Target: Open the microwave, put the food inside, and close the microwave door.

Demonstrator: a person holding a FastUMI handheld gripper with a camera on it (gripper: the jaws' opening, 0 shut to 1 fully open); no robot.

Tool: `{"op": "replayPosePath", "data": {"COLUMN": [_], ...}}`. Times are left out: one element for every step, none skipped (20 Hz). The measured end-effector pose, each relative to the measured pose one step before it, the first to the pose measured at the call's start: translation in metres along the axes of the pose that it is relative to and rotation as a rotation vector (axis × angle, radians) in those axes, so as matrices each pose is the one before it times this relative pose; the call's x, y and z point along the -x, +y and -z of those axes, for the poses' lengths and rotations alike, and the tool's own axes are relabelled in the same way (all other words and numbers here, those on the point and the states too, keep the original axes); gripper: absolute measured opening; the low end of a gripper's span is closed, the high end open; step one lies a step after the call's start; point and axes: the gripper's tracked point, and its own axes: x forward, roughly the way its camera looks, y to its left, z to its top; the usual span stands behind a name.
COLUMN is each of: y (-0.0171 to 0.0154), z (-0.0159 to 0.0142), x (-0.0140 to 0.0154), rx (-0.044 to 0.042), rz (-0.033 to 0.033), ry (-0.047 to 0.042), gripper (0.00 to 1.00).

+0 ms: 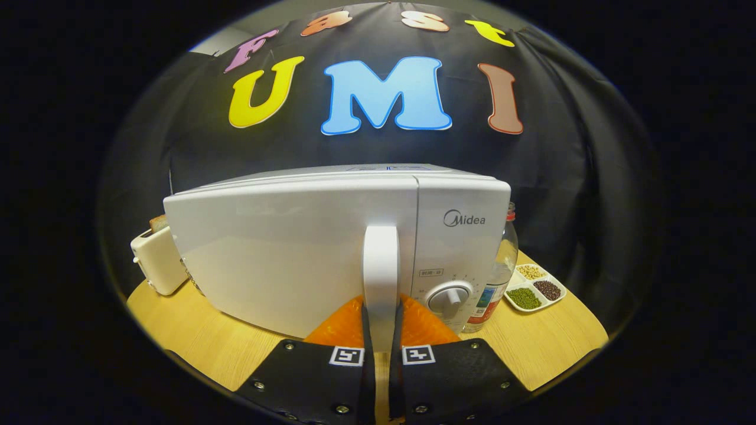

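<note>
Microwave door handle sits between the gripper jaws, apparently clamped by both.

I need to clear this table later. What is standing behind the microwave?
Left of the microwave, a toaster pokes out; on its right, a bottle. The body hides whatever is directly behind. The gripper clamps the door handle.

The microwave is plain white — door, handle and dial alike. The toaster is cream. The table shows pale yellow wood grain. A white tray holds green, dark brown and tan beans — one colour per compartment.
</note>
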Motion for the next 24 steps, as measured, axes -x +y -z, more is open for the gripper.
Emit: {"op": "replayPosePath", "data": {"y": [0.00049,0.00044,0.00014,-0.00046,0.00144,0.0035,0.00175,0.00282,0.00214,0.00056,0.0017,0.00332,0.00337,0.00429,0.00362,0.00309,0.00298,0.00409,0.00436,0.00362,0.00309,0.00393,0.0039,0.00451], "z": [-0.00076,0.0007,-0.00039,0.00095,0.00271,0.00524,0.0009,0.0044,0.00221,0.00149,0.00125,0.00241,0.00168,0.00265,0.00204,0.00236,0.00151,0.00383,0.00289,0.00179,0.00204,0.00178,0.00149,0.00213], "x": [-0.00014,0.00032,0.00017,0.00125,0.00815,0.00958,0.01119,0.00814,0.00559,0.00451,0.00413,0.00535,0.00607,0.00675,0.00741,0.00718,0.00519,0.00674,0.00518,0.00507,0.00575,0.00507,0.00497,0.00484], "rx": [-0.00317,0.00491,0.01061,0.00468,0.00169,0.02801,0.03242,0.0147,-0.0023,-0.01623,-0.01623,-0.01177,-0.00089,0.00486,0.00355,-0.00174,-0.00553,-0.0057,-0.00275,0.00044,0.00015,-0.00032,-0.00188,-0.00161], "rz": [0.00327,0.00349,0.00354,0.00142,0.00184,0.00154,0.00434,0.00349,0.00147,-0.00347,-0.00613,-0.00413,-0.00459,-0.00256,-0.00367,-0.00542,-0.00715,-0.00766,-0.00496,-0.00255,0.00183,0.00078,-0.00022,-0.00173], "ry": [0.00041,0.00079,-0.00256,0.00447,0.00333,-0.0217,-0.01844,-0.0017,0.00622,0.01266,0.01136,0.00737,0.00289,0.00542,0.00449,0.00291,0.00593,0.00638,0.00829,0.0075,0.00615,0.00589,0.00361,0.00237], "gripper": [0.09,0.09,0.09,0.09,0.09,0.09,0.09,0.09,0.09,0.09,0.09,0.09,0.09,0.1,0.1,0.13,0.14,0.2,0.22,0.23,0.23,0.23,0.23,0.23]}}
